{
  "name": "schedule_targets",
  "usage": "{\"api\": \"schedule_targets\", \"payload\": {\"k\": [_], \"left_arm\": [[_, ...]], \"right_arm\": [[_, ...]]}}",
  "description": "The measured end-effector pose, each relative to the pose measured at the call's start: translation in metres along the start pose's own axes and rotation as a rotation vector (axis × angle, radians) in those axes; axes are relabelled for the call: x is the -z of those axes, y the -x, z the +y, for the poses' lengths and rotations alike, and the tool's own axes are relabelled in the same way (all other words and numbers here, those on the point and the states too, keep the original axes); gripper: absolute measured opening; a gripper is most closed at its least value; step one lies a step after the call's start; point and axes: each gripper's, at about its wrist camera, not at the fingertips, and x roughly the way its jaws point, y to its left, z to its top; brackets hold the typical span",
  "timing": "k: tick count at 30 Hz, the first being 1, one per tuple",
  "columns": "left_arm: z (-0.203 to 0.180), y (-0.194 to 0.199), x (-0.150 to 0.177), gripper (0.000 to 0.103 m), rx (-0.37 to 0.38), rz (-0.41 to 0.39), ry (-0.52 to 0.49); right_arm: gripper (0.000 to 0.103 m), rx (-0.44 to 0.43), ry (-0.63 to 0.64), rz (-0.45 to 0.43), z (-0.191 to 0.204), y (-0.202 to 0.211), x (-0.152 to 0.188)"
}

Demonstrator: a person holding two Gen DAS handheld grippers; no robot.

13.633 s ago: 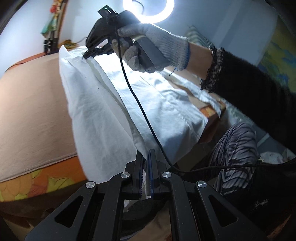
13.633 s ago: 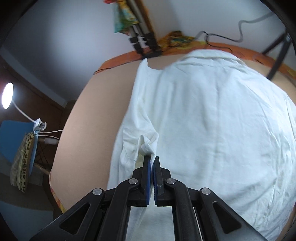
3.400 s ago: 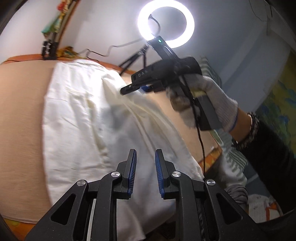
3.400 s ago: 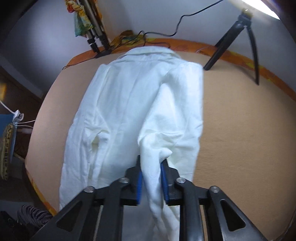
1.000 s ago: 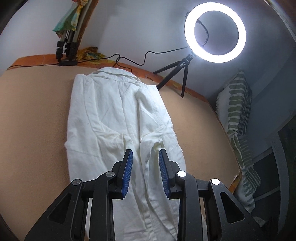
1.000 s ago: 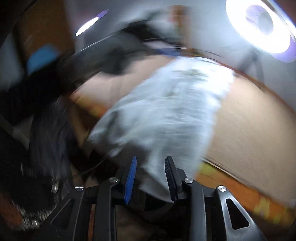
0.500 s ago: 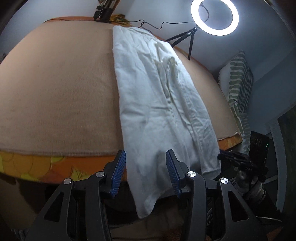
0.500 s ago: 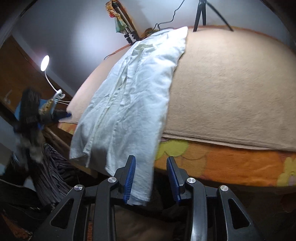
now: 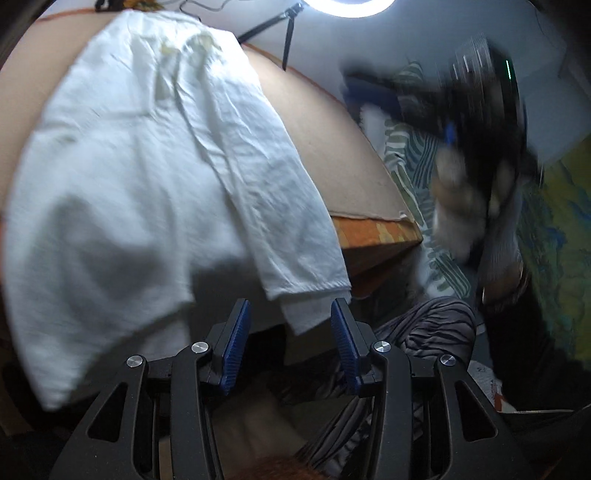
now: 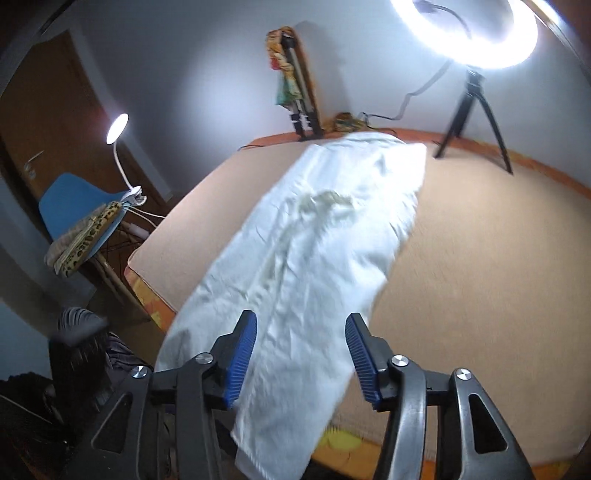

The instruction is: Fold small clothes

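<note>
A white garment [image 10: 314, 251] lies lengthwise on the tan bed [image 10: 480, 258], and its lower end hangs over the near edge. In the left wrist view my left gripper [image 9: 290, 343] stands open just below that edge. A hem corner [image 9: 310, 314] of the garment [image 9: 147, 166] hangs between its blue pads without touching them. My right gripper [image 10: 303, 360] hovers over the hanging end. Its jaws are opening, with cloth beneath and between them but not pinched. A blurred gloved hand [image 9: 454, 206] with the right gripper's body shows at the upper right of the left wrist view.
A ring light [image 10: 469, 33] on a tripod [image 10: 472, 110] and a camera stand [image 10: 301, 107] stand at the bed's far end. A blue chair [image 10: 70, 199] with a lamp [image 10: 118, 129] is left of the bed. A striped cushion [image 9: 413, 155] and the person's striped trousers [image 9: 424, 332] are close by.
My left gripper dropped toward the hanging hem and its jaws widened. My right gripper swung up from below the bed's edge to over the garment, and its jaws spread wider.
</note>
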Motion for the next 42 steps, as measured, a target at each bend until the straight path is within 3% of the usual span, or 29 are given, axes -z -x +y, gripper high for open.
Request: {"api": "schedule_targets", "payload": {"k": [4, 9, 14, 16, 17, 18, 19, 21, 24, 29, 34, 37, 39, 42], "left_arm": [[0.002, -0.017, 0.003, 0.045, -0.006, -0.037, 0.018], [0.007, -0.029, 0.006, 0.046, 0.014, -0.067, 0.054], [0.012, -0.040, 0.013, 0.046, 0.112, -0.059, 0.098], [0.012, -0.041, 0.013, 0.042, 0.140, -0.079, 0.109], [0.013, -0.040, 0.013, 0.040, 0.149, -0.094, 0.113], [0.014, -0.037, 0.014, 0.028, 0.157, -0.111, 0.123], [0.016, -0.036, 0.013, 0.005, 0.177, -0.125, 0.138], [0.018, -0.034, 0.013, 0.002, 0.179, -0.148, 0.134], [0.013, -0.022, 0.016, 0.002, 0.159, -0.189, 0.108], [0.010, -0.010, 0.016, 0.002, 0.089, -0.194, 0.072], [0.025, -0.012, 0.020, 0.002, 0.023, -0.174, 0.086], [0.030, -0.013, 0.020, 0.002, 0.004, -0.171, 0.090], [0.029, -0.011, 0.020, 0.002, 0.003, -0.169, 0.084], [0.021, -0.009, 0.022, 0.009, 0.016, -0.121, 0.053]], "right_arm": [[0.054, 0.072, 0.084, 0.042, 0.006, -0.042, -0.040], [0.052, 0.152, 0.060, 0.145, -0.007, -0.103, -0.077], [0.051, 0.230, 0.031, 0.256, -0.012, -0.149, -0.092], [0.048, 0.281, 0.045, 0.285, -0.011, -0.160, -0.094], [0.040, 0.300, 0.049, 0.297, -0.011, -0.165, -0.094], [0.034, 0.314, 0.046, 0.307, -0.012, -0.168, -0.094], [0.032, 0.322, 0.039, 0.312, -0.013, -0.171, -0.094], [0.014, 0.333, 0.028, 0.317, -0.016, -0.174, -0.094], [0.002, 0.338, 0.023, 0.304, -0.018, -0.174, -0.096], [0.001, 0.306, -0.017, 0.253, -0.020, -0.163, -0.105], [0.001, 0.268, -0.066, 0.256, -0.029, -0.182, -0.099], [0.010, 0.208, -0.067, 0.226, -0.031, -0.170, -0.095], [0.025, 0.125, -0.102, 0.132, -0.035, -0.134, -0.091], [0.024, 0.148, -0.041, 0.022, -0.031, -0.084, -0.074]]}}
